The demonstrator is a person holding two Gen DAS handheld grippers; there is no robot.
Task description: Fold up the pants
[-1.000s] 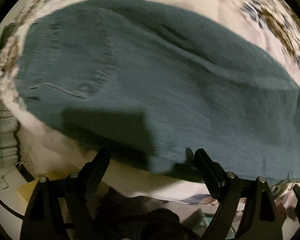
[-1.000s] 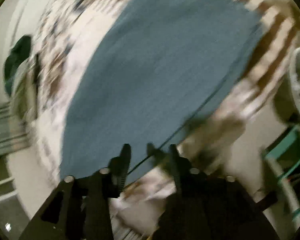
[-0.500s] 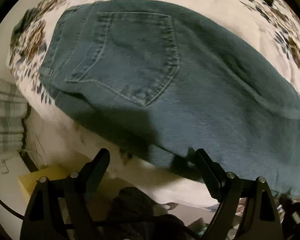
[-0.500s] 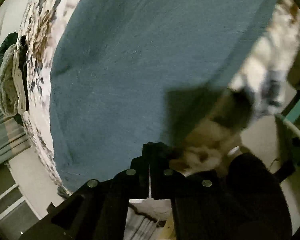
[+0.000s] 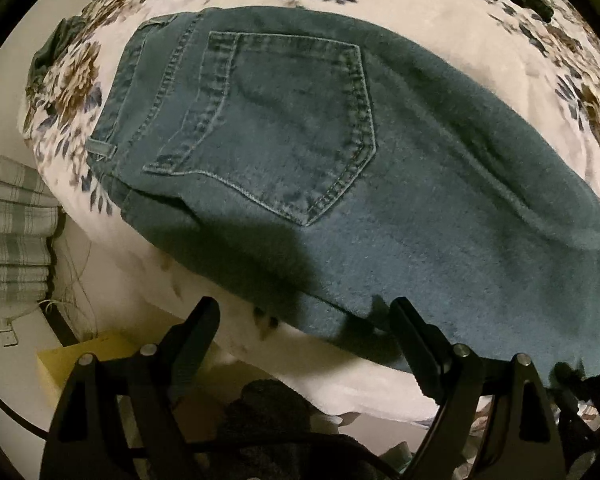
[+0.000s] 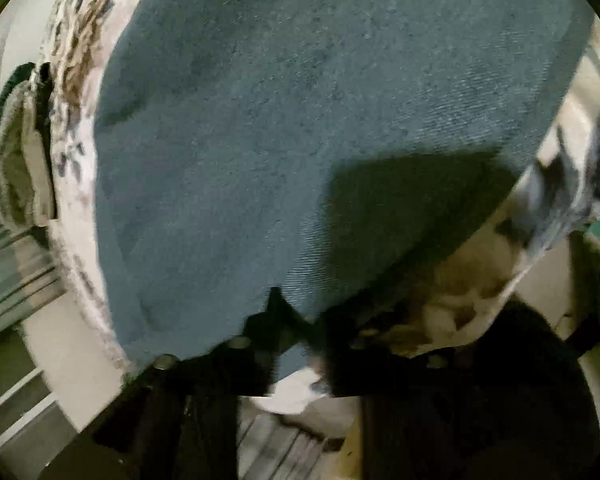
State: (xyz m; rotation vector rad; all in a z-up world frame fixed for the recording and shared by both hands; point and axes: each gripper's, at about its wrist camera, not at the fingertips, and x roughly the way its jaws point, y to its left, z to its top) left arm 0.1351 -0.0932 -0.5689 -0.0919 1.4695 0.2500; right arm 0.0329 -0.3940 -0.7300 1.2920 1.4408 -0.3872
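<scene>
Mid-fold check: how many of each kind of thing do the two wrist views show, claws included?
Jeans: 1
Floral bedspread: 1
Dark green garment at the bed's far edge: 1
Claws: 2, the left claw and the right claw
Total: 5

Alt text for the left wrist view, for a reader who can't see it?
Blue-green jeans lie flat on a floral bedspread, back pocket facing up. The left claw hangs open at the jeans' near edge, gripping nothing. A yellow box sits below the bed edge.
</scene>
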